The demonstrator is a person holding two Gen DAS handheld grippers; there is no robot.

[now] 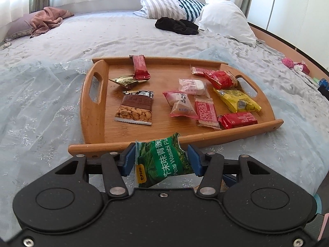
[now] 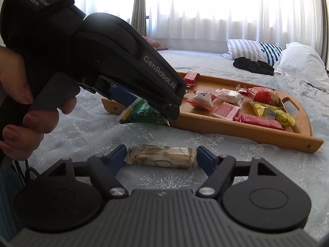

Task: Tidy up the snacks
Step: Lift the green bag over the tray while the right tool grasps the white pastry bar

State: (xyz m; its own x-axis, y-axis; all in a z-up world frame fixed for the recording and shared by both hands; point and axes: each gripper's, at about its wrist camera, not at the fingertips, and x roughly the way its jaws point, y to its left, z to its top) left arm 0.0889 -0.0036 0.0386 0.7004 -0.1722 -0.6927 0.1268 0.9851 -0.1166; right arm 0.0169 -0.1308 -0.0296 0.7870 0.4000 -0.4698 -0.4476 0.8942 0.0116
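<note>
The left tool [image 1: 161, 158] clamps the light, crinkly green pea packet [image 1: 162, 160] at mid-body, while the right tool [image 2: 161, 157] brackets the soft beige bar [image 2: 161, 157] endwise, contact unclear; both judged slippery.

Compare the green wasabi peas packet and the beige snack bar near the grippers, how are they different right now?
The green wasabi peas packet is a puffy pouch; the beige snack bar is long and slim. The peas packet is pinched in the left gripper, near the wooden tray; the bar lies flat on the bedspread between the right gripper's fingers, and the view leaves unclear whether they press it. Both are sealed snacks outside the tray.
</note>
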